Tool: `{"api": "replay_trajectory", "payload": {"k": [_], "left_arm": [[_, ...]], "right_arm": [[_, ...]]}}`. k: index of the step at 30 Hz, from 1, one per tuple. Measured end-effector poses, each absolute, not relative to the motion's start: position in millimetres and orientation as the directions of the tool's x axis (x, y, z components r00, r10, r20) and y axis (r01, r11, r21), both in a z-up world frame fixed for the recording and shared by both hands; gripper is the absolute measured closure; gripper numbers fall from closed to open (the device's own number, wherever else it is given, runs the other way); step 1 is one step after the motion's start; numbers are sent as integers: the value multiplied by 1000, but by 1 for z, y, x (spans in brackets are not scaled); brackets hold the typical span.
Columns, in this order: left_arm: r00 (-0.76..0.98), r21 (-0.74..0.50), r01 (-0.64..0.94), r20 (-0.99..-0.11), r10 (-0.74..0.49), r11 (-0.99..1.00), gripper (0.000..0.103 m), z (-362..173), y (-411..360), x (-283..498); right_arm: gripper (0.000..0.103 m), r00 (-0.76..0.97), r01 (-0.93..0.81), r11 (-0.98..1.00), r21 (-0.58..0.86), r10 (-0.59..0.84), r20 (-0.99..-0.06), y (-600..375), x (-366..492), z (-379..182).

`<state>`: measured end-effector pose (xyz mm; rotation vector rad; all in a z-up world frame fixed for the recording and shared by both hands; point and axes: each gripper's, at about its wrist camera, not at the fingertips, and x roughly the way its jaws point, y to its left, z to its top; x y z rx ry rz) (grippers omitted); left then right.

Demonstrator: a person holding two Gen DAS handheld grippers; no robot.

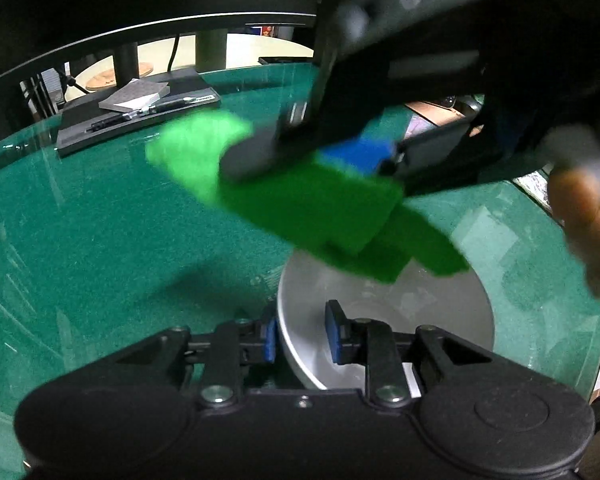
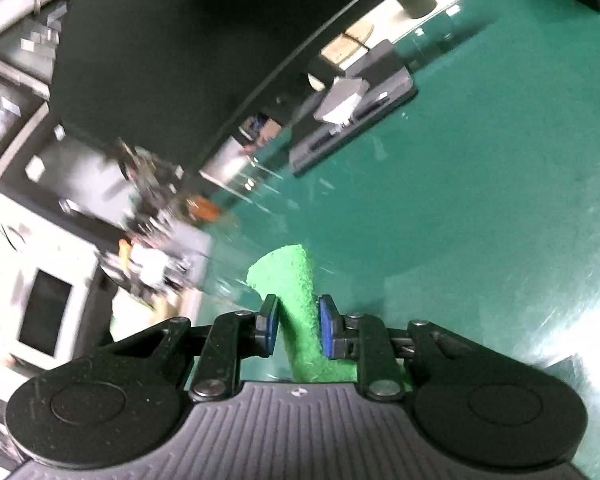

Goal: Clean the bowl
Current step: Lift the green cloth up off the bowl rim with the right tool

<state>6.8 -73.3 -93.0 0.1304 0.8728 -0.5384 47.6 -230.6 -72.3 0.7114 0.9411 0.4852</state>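
While the pale grey round bowl point(image 1: 384, 320) sits on the green glass-topped table point(image 1: 100, 240), the left gripper point(image 1: 302, 338) clamps its near rim, one blue pad outside the wall and one inside. Just above the bowl's far rim, the right gripper point(image 2: 298, 326) is pinched on a bright green scouring cloth point(image 2: 296, 300). Farther ahead lies a dark flat monitor base point(image 1: 140, 120) carrying pens; its small label is unreadable.

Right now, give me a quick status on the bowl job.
Left gripper straddles the bowl rim, one pad inside. Right gripper shut on green scouring pad, above the bowl. Nothing in the way.
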Motion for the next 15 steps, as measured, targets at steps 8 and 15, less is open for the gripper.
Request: {"api": "replay_trajectory", "payload": {"k": [8,15], "left_arm": [[521,-102,509,-754,-400,855,78,-94,-77,6],[525,-90,513,-754,-395,854,76,-94,-79,3]], "right_arm": [[81,529,-170,802,572,564,-634,-222,35,-68],[81,527,-262,824,502,558,-641,-213,30,-65]]}}
